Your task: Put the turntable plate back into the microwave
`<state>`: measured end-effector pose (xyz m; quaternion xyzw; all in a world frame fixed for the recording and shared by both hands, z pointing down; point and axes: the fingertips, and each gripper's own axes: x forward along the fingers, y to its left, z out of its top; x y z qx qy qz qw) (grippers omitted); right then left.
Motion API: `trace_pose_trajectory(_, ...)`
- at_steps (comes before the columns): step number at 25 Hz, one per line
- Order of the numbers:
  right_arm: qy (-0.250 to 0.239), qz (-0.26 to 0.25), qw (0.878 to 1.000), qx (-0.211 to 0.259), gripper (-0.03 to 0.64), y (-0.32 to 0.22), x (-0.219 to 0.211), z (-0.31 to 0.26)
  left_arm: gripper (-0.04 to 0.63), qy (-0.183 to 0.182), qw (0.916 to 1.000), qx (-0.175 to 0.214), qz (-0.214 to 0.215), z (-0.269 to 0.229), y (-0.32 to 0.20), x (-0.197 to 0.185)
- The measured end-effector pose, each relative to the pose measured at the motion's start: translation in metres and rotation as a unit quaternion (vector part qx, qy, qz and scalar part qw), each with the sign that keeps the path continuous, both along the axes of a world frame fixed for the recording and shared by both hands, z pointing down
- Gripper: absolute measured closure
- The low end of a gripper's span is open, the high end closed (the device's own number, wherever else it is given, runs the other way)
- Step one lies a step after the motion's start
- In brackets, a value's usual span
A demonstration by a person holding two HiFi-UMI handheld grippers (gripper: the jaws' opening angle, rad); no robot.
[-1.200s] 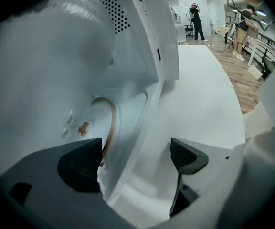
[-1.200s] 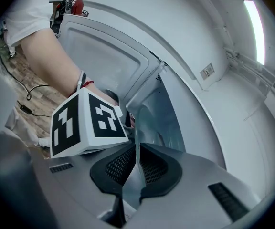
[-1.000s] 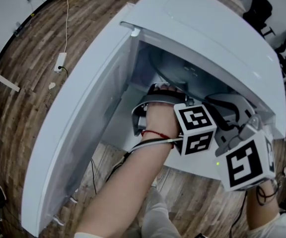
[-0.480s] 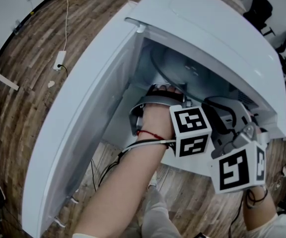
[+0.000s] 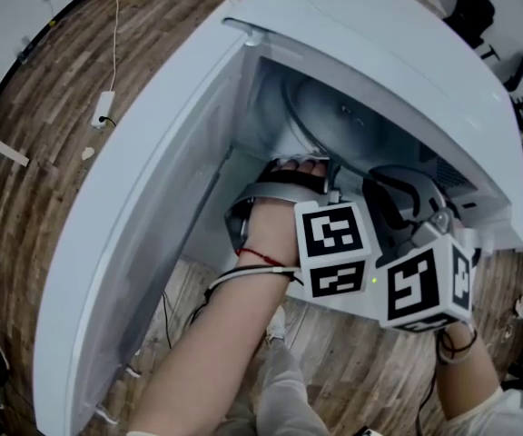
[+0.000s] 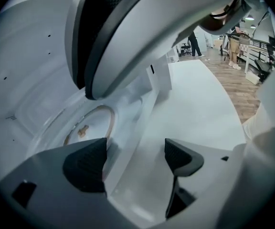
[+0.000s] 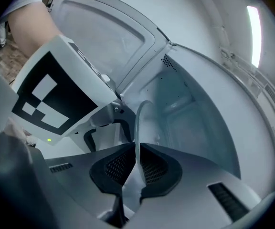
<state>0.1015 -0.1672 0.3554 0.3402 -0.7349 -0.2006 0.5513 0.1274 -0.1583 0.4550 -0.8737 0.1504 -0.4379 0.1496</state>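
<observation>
The white microwave [image 5: 379,34] stands with its door [image 5: 143,198] swung wide to the left. The glass turntable plate [image 5: 334,121] is tilted on edge inside the cavity. My right gripper [image 7: 136,168] is shut on the plate's rim [image 7: 138,113], which rises thin between the pads. My left gripper [image 6: 132,159] is inside the cavity too; its jaws have just been closing and stand apart. The plate's glassy edge [image 6: 123,132] runs between them, close to the left pad, clear of the right pad. Beyond it lies the roller ring [image 6: 87,128] on the cavity floor.
Cavity walls and the roof close in around both grippers. The open door blocks the left side. On the wooden floor lie a power strip with its cable [image 5: 104,107]. An office chair [image 5: 475,16] stands at the back right.
Both marker cubes have slid left and a little down in the head view, the right one more. The plate sits deeper in the cavity.
</observation>
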Motion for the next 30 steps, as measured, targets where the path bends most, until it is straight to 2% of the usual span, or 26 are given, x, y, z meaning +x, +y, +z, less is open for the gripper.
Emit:
trace_pose_trajectory(5, 0.003, -0.016, 1.0, -0.021, 0.571, -0.003, -0.007, 0.001, 0.225, -0.002, 0.9999, 0.012, -0.001, -0.004, 0.002, -0.001)
trace_pose_trajectory(7, 0.006, -0.019, 0.999, -0.032, 0.569, -0.003, -0.01, 0.005, 0.235, 0.02, 0.9996, 0.015, -0.011, -0.013, 0.007, -0.006)
trace_pose_trajectory(10, 0.01, -0.02, 0.999, -0.043, 0.569, -0.001, -0.012, 0.012, 0.236, 0.079, 0.9961, -0.004, -0.04, -0.032, 0.018, -0.017)
trace_pose_trajectory(12, 0.008, -0.02, 0.999, -0.048, 0.569, 0.0, -0.013, 0.018, 0.236, 0.134, 0.9879, -0.045, -0.064, -0.046, 0.024, -0.024)
trace_pose_trajectory(14, 0.002, -0.017, 0.999, -0.049, 0.569, 0.001, -0.013, 0.023, 0.274, 0.2, 0.9716, -0.092, -0.088, -0.062, 0.028, -0.029)
trace_pose_trajectory(16, 0.001, -0.018, 0.999, -0.049, 0.569, 0.001, -0.015, 0.025, 0.319, 0.247, 0.9542, -0.133, -0.104, -0.071, 0.032, -0.032)
trace_pose_trajectory(17, 0.003, -0.02, 0.999, -0.046, 0.569, 0.001, -0.017, 0.025, 0.319, 0.258, 0.9488, -0.148, -0.106, -0.073, 0.035, -0.032)
trace_pose_trajectory(20, 0.002, -0.019, 0.999, -0.04, 0.569, -0.002, -0.019, 0.029, 0.319, 0.273, 0.9404, -0.174, -0.104, -0.071, 0.044, -0.031)
trace_pose_trajectory(24, 0.004, -0.003, 0.999, -0.039, 0.569, -0.005, -0.018, 0.037, 0.324, 0.29, 0.9309, -0.186, -0.121, -0.069, 0.044, -0.035)
trace_pose_trajectory(30, 0.001, 0.025, 0.999, -0.028, 0.568, -0.013, -0.011, 0.035, 0.324, 0.326, 0.9107, -0.204, -0.152, -0.076, 0.035, -0.052)
